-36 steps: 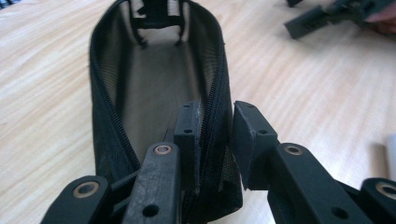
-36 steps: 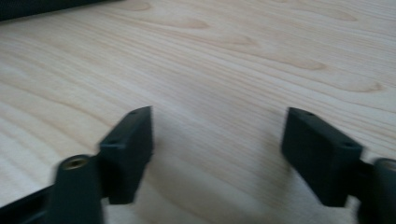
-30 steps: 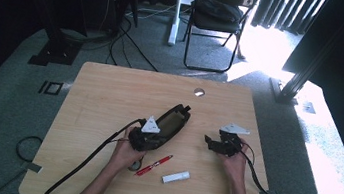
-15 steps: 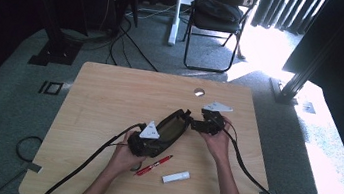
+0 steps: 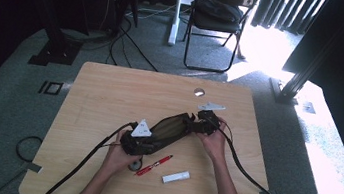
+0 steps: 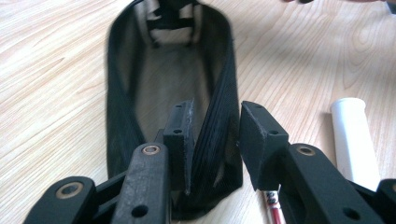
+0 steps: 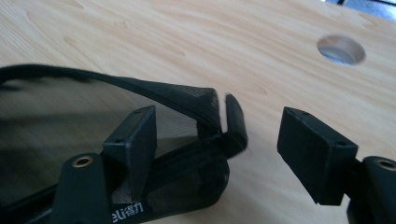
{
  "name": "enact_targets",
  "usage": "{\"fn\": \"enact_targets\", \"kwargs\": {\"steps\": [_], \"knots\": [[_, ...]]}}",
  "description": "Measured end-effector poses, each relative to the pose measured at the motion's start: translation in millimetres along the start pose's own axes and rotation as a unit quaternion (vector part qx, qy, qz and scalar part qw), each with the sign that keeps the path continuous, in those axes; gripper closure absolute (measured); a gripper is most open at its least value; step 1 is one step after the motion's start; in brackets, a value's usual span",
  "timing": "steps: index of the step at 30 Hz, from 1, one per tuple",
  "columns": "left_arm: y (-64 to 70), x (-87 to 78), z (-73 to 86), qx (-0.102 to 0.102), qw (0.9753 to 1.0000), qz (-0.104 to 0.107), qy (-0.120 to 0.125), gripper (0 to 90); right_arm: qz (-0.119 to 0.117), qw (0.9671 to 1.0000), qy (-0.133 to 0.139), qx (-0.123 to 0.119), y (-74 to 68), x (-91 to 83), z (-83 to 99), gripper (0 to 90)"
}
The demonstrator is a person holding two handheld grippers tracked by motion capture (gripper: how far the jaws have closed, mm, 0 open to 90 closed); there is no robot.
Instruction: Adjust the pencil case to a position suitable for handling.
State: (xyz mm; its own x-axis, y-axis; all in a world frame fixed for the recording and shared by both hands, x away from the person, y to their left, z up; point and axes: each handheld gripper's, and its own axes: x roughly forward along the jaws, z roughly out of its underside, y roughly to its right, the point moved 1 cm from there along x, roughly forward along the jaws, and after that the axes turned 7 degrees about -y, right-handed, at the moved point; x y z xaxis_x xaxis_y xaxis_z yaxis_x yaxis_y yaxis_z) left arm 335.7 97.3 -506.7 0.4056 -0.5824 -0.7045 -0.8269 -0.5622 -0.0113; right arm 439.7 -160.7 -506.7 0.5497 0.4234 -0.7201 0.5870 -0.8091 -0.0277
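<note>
A black mesh pencil pouch [image 5: 168, 129] lies open at an angle on the wooden table [image 5: 110, 94]. My left gripper [image 5: 146, 141] is at its near-left end. In the left gripper view, the pouch [image 6: 126, 93] has one side wall standing between the left gripper's [image 6: 217, 116] parted jaws, one pad inside and one outside. My right gripper [image 5: 191, 125] is at the far-right end. In the right gripper view, the right gripper [image 7: 219, 123] is wide open. One jaw is inside the pouch [image 7: 70, 116] and the zipper end sits between the jaws.
A red pen [image 5: 153, 165] [image 6: 272, 205] and a white tube [image 5: 175, 177] [image 6: 355, 140] lie near the front, right of my left hand. A round cable hole [image 5: 199, 91] [image 7: 341, 49] sits near the far edge. A folding chair [image 5: 219, 12] stands beyond the table.
My right gripper has moved left from the bare table to the pouch's far end, and one jaw is now inside the opening. The left gripper stayed at the near end.
</note>
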Motion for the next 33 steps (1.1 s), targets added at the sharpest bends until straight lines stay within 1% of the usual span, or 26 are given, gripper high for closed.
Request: {"fn": "enact_targets", "kwargs": {"steps": [1, 3, 5, 6, 9, 10, 13, 15, 18, 20, 22, 26, 30, 33], "knots": [[0.0, -0.5, 0.8, -0.002, 1.0000, 0.000, 0.000, 64.6, 0.003, 1.0000, -0.004, -0.001, 0.1, -2.2, 2.0, 28.4], [0.5, -1.2, 1.6, -0.001, 1.0000, 0.003, 0.000, 64.0, 0.003, 1.0000, -0.004, 0.001, 0.3, -6.9, 6.3, 28.4], [1.8, -1.6, 2.3, 0.000, 1.0000, 0.004, 0.000, 63.8, 0.000, 1.0000, -0.007, 0.004, -0.2, -10.2, 10.6, 28.5], [2.4, -1.8, 2.7, 0.001, 1.0000, 0.004, 0.000, 63.7, -0.001, 1.0000, -0.007, -0.001, -0.9, -11.4, 12.7, 29.2], [3.8, -3.6, 4.6, 0.001, 1.0000, 0.006, 0.001, 63.5, -0.008, 0.9999, -0.008, 0.004, -3.3, -15.2, 17.7, 30.3], [3.9, -4.7, 5.3, 0.001, 1.0000, 0.005, 0.001, 63.5, -0.012, 0.9999, -0.007, 0.006, -4.6, -16.8, 19.5, 30.5], [3.5, -8.4, 7.9, 0.001, 1.0000, 0.001, 0.000, 62.9, -0.014, 0.9999, -0.006, 0.003, -9.2, -19.8, 23.2, 30.6], [2.6, -10.6, 10.3, -0.002, 1.0000, -0.001, -0.002, 61.0, -0.015, 0.9999, -0.006, -0.004, -13.0, -20.6, 24.6, 30.6], [1.7, -14.0, 13.3, -0.007, 1.0000, -0.005, -0.002, 56.9, -0.021, 0.9998, -0.004, -0.004, -14.4, -20.8, 25.0, 30.4], [1.7, -17.1, 14.4, -0.013, 0.9999, -0.010, 0.003, 52.5, -0.023, 0.9997, 0.000, -0.002, -14.0, -21.9, 24.7, 29.4], [1.9, -21.5, 15.0, -0.016, 0.9997, -0.014, 0.011, 49.6, -0.021, 0.9997, 0.008, 0.000, -14.1, -25.6, 23.9, 28.0], [1.7, -31.1, 17.6, -0.024, 0.9992, -0.019, 0.025, 47.1, -0.024, 0.9988, 0.042, 0.001, -15.4, -42.0, 22.1, 24.7], [1.1, -37.9, 25.1, -0.030, 0.9989, -0.027, 0.026, 46.7, -0.018, 0.9978, 0.063, -0.009, -18.4, -60.1, 24.2, 22.8], [0.0, -40.2, 32.7, -0.036, 0.9986, -0.034, 0.020, 46.3, -0.019, 0.9968, 0.076, -0.009, -19.0, -70.8, 33.2, 22.9]]}}
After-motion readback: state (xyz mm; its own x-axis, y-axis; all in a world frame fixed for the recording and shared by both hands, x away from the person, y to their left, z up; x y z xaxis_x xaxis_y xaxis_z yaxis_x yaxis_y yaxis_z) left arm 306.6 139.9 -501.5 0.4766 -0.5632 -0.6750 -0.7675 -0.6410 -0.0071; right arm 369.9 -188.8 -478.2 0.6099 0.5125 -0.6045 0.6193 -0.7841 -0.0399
